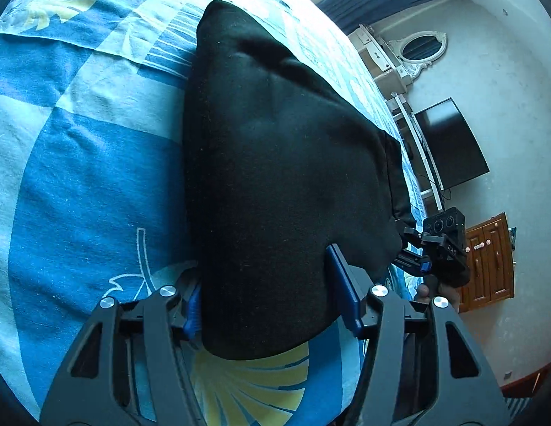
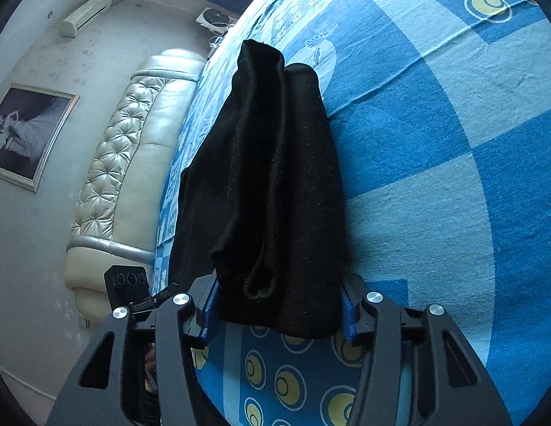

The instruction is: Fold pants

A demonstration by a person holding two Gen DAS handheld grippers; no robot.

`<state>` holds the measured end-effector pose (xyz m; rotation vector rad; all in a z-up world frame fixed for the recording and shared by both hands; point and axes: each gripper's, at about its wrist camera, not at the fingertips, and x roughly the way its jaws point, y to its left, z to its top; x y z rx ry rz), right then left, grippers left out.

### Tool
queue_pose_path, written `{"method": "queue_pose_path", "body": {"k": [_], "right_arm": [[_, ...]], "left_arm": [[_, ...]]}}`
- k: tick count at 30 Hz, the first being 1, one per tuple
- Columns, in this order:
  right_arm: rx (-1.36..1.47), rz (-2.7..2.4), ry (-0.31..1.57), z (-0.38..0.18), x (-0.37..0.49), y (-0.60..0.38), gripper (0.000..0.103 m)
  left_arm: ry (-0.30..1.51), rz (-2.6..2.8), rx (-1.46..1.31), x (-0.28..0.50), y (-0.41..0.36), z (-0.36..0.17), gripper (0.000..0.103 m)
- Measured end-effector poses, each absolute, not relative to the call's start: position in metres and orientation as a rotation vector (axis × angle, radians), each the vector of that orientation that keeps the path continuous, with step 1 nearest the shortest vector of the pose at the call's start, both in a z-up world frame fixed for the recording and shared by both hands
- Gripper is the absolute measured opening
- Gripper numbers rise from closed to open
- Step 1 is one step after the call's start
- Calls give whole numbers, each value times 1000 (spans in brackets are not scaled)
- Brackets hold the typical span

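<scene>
Fabric fills both jaws: the left hand-held gripper [image 1: 271,300] has its blue pads [image 1: 341,284] clamped on the near edge of the folded black cloth pants [image 1: 275,149], and the right hand-held gripper [image 2: 280,305] is likewise clamped on the bunched near end of the same pants [image 2: 275,177]. From each gripper the pants stretch forward over the bed's blue patchwork sheet with yellow circles [image 2: 435,142]. Left of the right gripper stands a cream tufted headboard [image 2: 115,163].
</scene>
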<state>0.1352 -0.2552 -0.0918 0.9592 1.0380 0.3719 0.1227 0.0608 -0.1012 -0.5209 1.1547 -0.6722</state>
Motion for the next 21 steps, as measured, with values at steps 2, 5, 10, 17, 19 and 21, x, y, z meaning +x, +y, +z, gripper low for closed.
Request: {"method": "queue_pose_path", "body": {"k": [2, 5, 10, 17, 19, 21], "right_arm": [[974, 380, 1019, -90, 131, -256, 38], [967, 377, 999, -84, 122, -255, 37], [971, 381, 998, -79, 108, -254, 36], [987, 386, 1020, -80, 83, -248, 36], [1006, 390, 1024, -84, 75, -247, 36], [1014, 392, 1025, -86, 68, -246, 36]], "left_arm": [[1138, -652, -493, 120, 61, -97, 44], [1122, -628, -468, 113, 60, -87, 34], [1117, -591, -420, 102, 59, -76, 31], [1123, -568, -392, 80, 60, -70, 31], [1120, -560, -380, 77, 61, -68, 31], [1117, -557, -376, 74, 62, -67, 31]]}}
